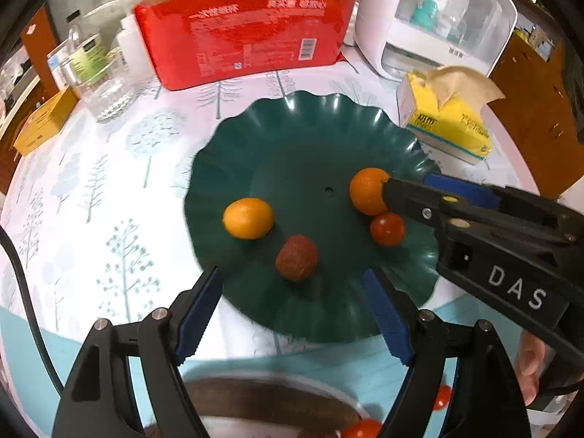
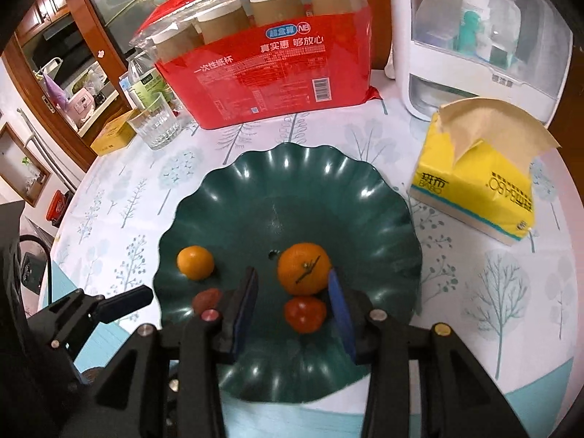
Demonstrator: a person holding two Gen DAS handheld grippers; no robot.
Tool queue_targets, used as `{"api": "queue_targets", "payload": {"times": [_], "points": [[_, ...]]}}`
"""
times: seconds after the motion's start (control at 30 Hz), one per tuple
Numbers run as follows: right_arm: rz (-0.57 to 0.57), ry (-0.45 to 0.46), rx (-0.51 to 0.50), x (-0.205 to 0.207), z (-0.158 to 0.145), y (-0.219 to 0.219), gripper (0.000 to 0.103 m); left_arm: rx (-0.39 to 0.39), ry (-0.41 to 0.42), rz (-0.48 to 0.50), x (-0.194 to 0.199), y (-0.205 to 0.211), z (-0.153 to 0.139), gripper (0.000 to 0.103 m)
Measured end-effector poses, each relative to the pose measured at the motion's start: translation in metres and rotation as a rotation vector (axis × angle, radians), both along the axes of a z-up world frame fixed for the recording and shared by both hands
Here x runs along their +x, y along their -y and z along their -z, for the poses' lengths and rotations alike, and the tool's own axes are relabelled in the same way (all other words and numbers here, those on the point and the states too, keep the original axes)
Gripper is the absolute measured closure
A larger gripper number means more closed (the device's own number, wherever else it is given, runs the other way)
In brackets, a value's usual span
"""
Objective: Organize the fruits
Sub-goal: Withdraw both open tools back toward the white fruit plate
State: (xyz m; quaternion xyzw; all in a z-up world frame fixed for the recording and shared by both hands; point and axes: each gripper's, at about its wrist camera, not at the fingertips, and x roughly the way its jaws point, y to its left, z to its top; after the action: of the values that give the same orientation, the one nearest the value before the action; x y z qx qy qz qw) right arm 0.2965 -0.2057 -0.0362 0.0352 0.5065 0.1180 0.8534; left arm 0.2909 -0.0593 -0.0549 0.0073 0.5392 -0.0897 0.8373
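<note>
A dark green scalloped plate [image 1: 292,135] [image 2: 292,179] lies on the table and holds a tangerine [image 1: 368,190] [image 2: 303,268], a cherry tomato [image 1: 387,229] [image 2: 305,309], a kumquat [image 1: 248,218] [image 2: 195,262] and a brown lychee [image 1: 296,257] [image 2: 206,300]. My right gripper [image 2: 292,286] [image 1: 396,182] is open over the plate. The tomato sits between its blue pads, the tangerine just past the tips. My left gripper [image 1: 292,277] is open and empty above the plate's near rim, just before the lychee.
A red pack of paper cups [image 2: 270,65], a yellow tissue box [image 2: 478,189], a white appliance [image 2: 485,36], a glass [image 2: 155,126] and a yellow box [image 1: 43,120] stand behind the plate. A bowl [image 1: 270,398] with more tomatoes [image 1: 441,398] lies below the left gripper.
</note>
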Motion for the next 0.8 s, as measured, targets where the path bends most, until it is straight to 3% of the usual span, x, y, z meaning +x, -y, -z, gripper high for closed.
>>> {"api": "queue_targets", "payload": {"times": [0.13, 0.53, 0.7, 0.8], "points": [[0.019, 0.002, 0.021, -0.015, -0.019, 0.003, 0.062, -0.003, 0.032, -0.014, -0.018, -0.009, -0.031, 0.024], [0.030, 0.111, 0.044, -0.086, -0.120, 0.002, 0.062, -0.026, 0.151, -0.055, -0.085, -0.042, -0.127, 0.005], [0.013, 0.173, 0.034, -0.123, -0.157, -0.004, 0.045, -0.070, 0.137, -0.070, -0.112, -0.060, -0.150, 0.003], [0.000, 0.206, 0.031, -0.144, -0.170, -0.006, 0.044, -0.070, 0.174, -0.076, -0.131, -0.066, -0.162, 0.003]]}}
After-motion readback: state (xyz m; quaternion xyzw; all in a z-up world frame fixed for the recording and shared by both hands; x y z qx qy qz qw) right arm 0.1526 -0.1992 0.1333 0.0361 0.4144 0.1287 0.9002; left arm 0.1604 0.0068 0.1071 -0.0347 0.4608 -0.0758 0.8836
